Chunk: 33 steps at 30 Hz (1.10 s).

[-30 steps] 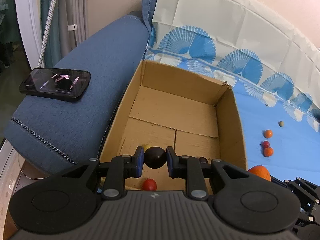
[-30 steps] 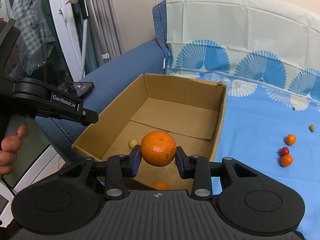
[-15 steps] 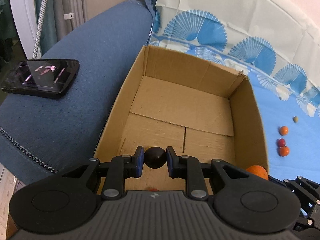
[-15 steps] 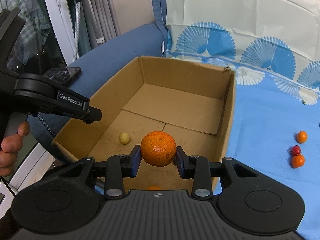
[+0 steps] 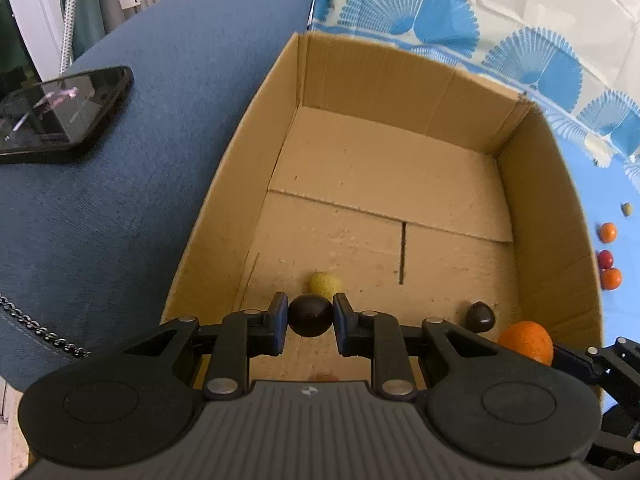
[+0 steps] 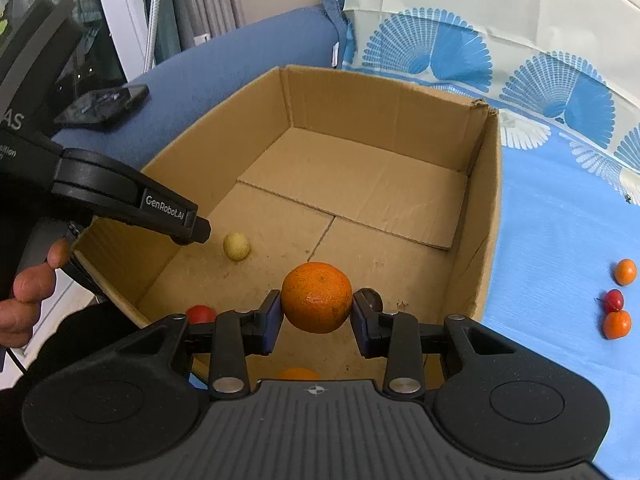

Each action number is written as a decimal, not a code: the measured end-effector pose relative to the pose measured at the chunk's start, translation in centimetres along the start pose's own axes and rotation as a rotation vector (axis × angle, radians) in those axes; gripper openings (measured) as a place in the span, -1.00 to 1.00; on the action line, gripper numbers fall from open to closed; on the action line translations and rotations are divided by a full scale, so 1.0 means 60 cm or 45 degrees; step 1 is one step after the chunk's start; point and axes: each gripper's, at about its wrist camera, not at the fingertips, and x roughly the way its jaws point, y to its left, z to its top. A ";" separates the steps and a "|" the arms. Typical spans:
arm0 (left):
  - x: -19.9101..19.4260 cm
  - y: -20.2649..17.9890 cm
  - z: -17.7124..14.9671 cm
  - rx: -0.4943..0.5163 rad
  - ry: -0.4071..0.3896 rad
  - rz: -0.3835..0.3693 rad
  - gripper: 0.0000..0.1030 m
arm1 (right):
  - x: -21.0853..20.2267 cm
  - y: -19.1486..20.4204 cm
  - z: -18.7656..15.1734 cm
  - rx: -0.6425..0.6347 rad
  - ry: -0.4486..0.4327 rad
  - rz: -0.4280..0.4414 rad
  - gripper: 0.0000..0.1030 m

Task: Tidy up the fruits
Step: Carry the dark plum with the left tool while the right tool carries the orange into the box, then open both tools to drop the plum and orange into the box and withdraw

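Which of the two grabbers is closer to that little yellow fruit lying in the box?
Left. The left gripper is just short of the yellow fruit; the right gripper is farther off, beside the box's other wall.

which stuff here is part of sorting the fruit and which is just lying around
Part of the job:
cardboard box
orange in right gripper
dark fruit in left gripper
yellow fruit
small fruits on blue cloth

Lying about:
phone
sofa arm

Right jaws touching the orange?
Touching. The right wrist view shows the right gripper with both pads pressed against the orange, held above the box floor.
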 end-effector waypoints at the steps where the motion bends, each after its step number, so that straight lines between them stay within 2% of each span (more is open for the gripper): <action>1: 0.005 0.000 -0.001 0.004 0.005 0.004 -0.49 | 0.004 0.000 -0.001 -0.004 0.007 -0.001 -0.26; 14: 0.038 -0.007 -0.006 0.061 0.034 0.045 -0.45 | 0.026 -0.002 -0.005 -0.021 0.047 -0.017 -0.26; 15: 0.038 -0.008 -0.006 0.073 0.028 0.043 -0.40 | 0.027 -0.002 -0.004 -0.027 0.048 -0.020 -0.25; 16: 0.039 -0.009 -0.005 0.084 0.025 0.039 -0.07 | 0.028 -0.002 -0.004 -0.035 0.048 -0.022 -0.24; 17: 0.036 -0.009 -0.005 0.088 0.017 0.033 0.17 | 0.028 -0.001 -0.003 -0.045 0.048 -0.024 -0.24; 18: 0.033 -0.009 -0.005 0.089 0.010 0.001 0.23 | 0.028 0.000 -0.002 -0.054 0.047 -0.025 -0.21; 20: 0.026 -0.012 -0.007 0.096 0.002 -0.043 0.64 | 0.023 0.003 0.001 -0.067 0.035 -0.029 0.28; 21: 0.019 -0.017 -0.008 0.105 -0.009 -0.055 0.79 | 0.017 0.004 0.003 -0.067 0.020 -0.045 0.66; 22: 0.009 -0.021 -0.011 0.115 -0.032 -0.040 1.00 | 0.010 0.006 0.004 -0.066 -0.001 -0.065 0.77; 25: -0.027 -0.031 -0.023 0.171 -0.139 -0.009 0.99 | -0.015 0.012 0.007 -0.082 -0.030 -0.061 0.80; 28: -0.053 -0.031 -0.034 0.189 -0.133 -0.020 0.99 | -0.042 0.014 0.003 -0.063 -0.040 -0.069 0.86; 33: -0.098 -0.015 -0.056 0.121 -0.113 -0.052 0.99 | -0.091 0.018 -0.010 -0.007 -0.054 -0.089 0.91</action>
